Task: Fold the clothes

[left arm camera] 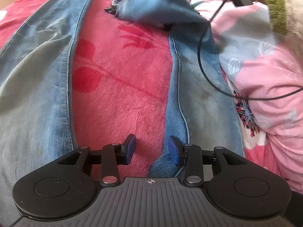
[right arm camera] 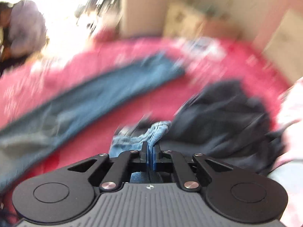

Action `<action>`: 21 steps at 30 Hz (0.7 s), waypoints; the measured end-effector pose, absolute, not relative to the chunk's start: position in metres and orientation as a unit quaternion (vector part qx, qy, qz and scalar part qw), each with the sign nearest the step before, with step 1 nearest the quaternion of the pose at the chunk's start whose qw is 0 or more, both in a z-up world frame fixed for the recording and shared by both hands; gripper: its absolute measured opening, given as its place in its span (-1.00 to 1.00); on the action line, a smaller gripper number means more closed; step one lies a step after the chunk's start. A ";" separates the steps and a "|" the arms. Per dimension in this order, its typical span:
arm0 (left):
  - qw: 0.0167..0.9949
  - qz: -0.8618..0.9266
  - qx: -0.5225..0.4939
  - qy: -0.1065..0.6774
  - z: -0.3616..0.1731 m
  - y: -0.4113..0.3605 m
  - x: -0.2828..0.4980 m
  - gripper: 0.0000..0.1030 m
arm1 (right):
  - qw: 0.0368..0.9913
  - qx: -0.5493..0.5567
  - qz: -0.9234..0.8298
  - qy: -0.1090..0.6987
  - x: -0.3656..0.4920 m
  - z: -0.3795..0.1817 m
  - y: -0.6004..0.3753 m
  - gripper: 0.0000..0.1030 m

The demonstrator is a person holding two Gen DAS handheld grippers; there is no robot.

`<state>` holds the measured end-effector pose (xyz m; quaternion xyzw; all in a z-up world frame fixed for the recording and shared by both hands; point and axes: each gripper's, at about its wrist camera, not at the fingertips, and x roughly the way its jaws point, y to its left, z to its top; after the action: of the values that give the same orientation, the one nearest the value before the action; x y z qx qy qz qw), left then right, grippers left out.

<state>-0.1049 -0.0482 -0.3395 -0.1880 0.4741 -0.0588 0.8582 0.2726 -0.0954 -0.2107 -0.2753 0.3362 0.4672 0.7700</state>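
A pair of blue jeans [left arm camera: 34, 79] is spread on the pink fleece blanket [left arm camera: 121, 87], its two legs running away toward the far edge of the bed with a bare strip of blanket between them. The right-hand leg's end [left arm camera: 159, 11] is seen lifted off the blanket near the far right corner, bunched and hanging. In the right wrist view the right gripper [right arm camera: 150, 158] is clamped tight on a fold of that denim [right arm camera: 151, 132]; the picture is badly smeared. The left gripper [left arm camera: 152, 149] is held part-open and empty, its right pad [left arm camera: 175, 150] over the inner seam of the right leg near the crotch, the other over bare blanket. The step in hand is judged to be the first fold, one leg carried across onto the other. Next, the raised hem needs to be brought over the left leg, edges matched, while the crotch is pinned
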 end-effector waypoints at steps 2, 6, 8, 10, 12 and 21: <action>0.856 -0.055 -0.195 0.476 -0.339 -0.047 -0.105 -0.27 | 0.812 -0.260 0.434 0.292 0.290 -0.186 -0.110 -0.91; 0.850 -0.052 -0.207 0.482 -0.339 -0.044 -0.105 -0.27 | 0.872 -0.203 0.372 0.244 0.330 -0.146 -0.148 -0.92; 0.845 -0.051 -0.217 0.485 -0.339 -0.042 -0.104 -0.27 | 0.891 -0.160 0.357 0.231 0.341 -0.130 -0.171 -0.92; 0.841 -0.056 -0.234 0.485 -0.340 -0.039 -0.102 -0.27 | 0.897 -0.109 0.367 0.222 0.340 -0.113 -0.195 -0.92; 0.836 -0.062 -0.252 0.483 -0.341 -0.035 -0.100 -0.27 | 0.895 -0.073 0.385 0.215 0.332 -0.096 -0.216 -0.92; 0.846 -0.100 -0.261 0.454 -0.336 -0.041 -0.066 -0.03 | 0.875 -0.020 0.451 0.175 0.298 -0.043 -0.248 -0.92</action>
<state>-0.0656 -0.0407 -0.3362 -0.2606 0.4543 -0.1000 0.8460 0.2982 -0.2476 -0.0434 -0.0198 0.1748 0.4507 0.8751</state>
